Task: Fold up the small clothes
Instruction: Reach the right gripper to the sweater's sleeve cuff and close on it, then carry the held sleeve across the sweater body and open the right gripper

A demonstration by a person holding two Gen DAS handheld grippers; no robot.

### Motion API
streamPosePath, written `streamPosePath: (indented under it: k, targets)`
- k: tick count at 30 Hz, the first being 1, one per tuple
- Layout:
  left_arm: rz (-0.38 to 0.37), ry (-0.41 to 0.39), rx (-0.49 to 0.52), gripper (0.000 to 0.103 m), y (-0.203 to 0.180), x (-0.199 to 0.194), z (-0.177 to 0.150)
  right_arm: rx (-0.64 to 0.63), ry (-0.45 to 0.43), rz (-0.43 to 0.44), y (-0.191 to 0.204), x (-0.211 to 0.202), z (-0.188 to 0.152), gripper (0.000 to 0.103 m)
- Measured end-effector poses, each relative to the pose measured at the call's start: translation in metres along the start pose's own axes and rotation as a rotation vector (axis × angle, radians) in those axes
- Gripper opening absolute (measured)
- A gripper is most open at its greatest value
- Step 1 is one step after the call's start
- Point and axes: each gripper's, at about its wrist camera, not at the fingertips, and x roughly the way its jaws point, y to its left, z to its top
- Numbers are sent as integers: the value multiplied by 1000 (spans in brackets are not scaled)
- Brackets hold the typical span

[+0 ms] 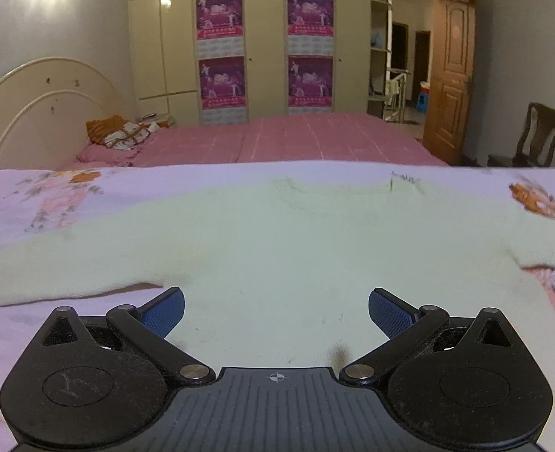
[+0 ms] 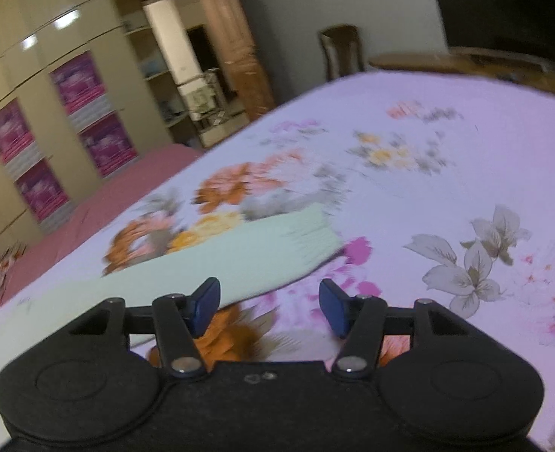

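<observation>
A pale green sweater [image 1: 277,241] lies spread flat on the floral bedsheet [image 1: 32,203], neckline toward the far edge. My left gripper [image 1: 276,310] hovers low over the sweater's body, jaws wide apart, nothing between the blue pads. In the right wrist view one sleeve of the pale green sweater [image 2: 239,252] stretches across the floral bedsheet [image 2: 447,158], its ribbed cuff pointing right. My right gripper [image 2: 269,307] sits just past the sleeve's near edge, over bare sheet. Its blue pads stand partly apart with only the sheet showing between them. This view is tilted and blurred.
Beyond the floral sheet lies a pink bed [image 1: 296,139] with a curved headboard [image 1: 43,105] and pillows [image 1: 123,135]. A wardrobe with purple posters [image 1: 266,49] fills the back wall. An open wooden door [image 1: 450,75] and a dark chair [image 1: 537,135] stand at the right.
</observation>
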Motion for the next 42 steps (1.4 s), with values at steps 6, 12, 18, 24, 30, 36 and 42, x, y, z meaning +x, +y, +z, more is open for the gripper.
streamPosePath:
  k: [6,12,18,24,30,36,42]
  targets:
    - [-8,27,-6,103,-3,13,-8,52,15,-1,-14,25,4,50]
    - [-3,41,-8,103,-5,18,-12,60,10,4,-15,36,6,47]
    - [4,53,-9,103,0,20,-12,62,14,-10,-17,45,14,32]
    - [-10,99,-44,103,10,21,-13,32,33,-28,-18,50,19,11]
    - [-16,134,-23,103,22,16,-17,-11,21,-23,-3,42,23,5]
    - [-21,150,-33,103,36,1,-26,-167,-5,70,65,22,16,5]
    - [55,182,-102,103,67,-12,-37,-315,13,236,164,12,-17,5]
